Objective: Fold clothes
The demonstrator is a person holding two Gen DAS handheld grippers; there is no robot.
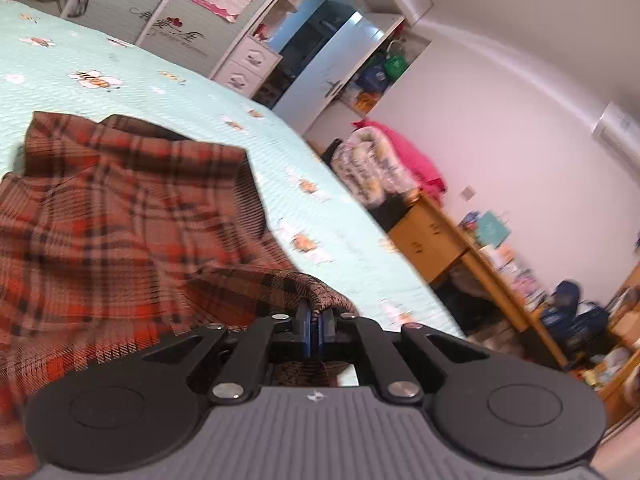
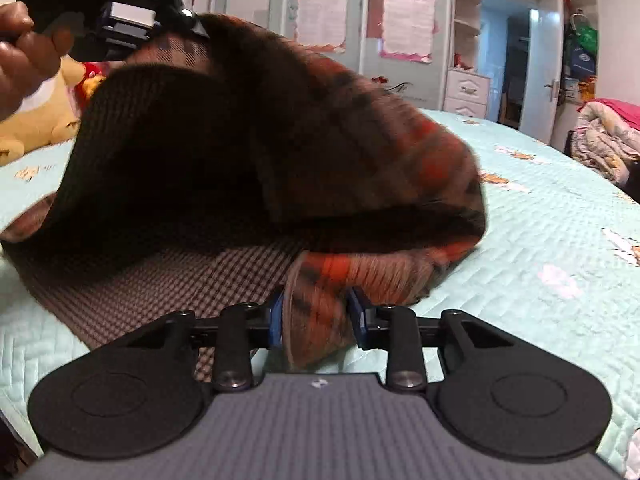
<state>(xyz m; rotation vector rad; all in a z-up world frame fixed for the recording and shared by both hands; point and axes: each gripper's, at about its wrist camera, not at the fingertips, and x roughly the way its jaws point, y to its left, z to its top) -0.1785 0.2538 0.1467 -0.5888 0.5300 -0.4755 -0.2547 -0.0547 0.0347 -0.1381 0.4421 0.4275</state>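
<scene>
- Fingers (image 1: 306,320) of the left gripper (image 1: 315,326) are pressing together, pinching a rolled edge of the plaid garment (image 1: 120,216) between the blue pads.
- Fingers (image 2: 276,320) of the right gripper (image 2: 318,316) are standing partly apart with a bunched fold of the garment (image 2: 360,152) filling the gap; the cloth is touching both blue pads, so they are gripping it.
- In the right wrist view, the left gripper (image 2: 124,12) is showing at the upper left, a hand (image 2: 24,52) holding it, and it is lifting the garment's edge up off the bed (image 2: 540,220).
- The garment is arching over in a dark hump, its checked lining facing up underneath, near the bed's front edge.
- The rest of the garment is lying spread on the bed's pale green quilt (image 1: 120,68), in the left wrist view.
- A yellow plush toy (image 2: 40,120) is lying on the bed's far left side.
- A wardrobe (image 2: 332,20) with pink-bordered sheets is standing beyond the bed's far edge.
</scene>
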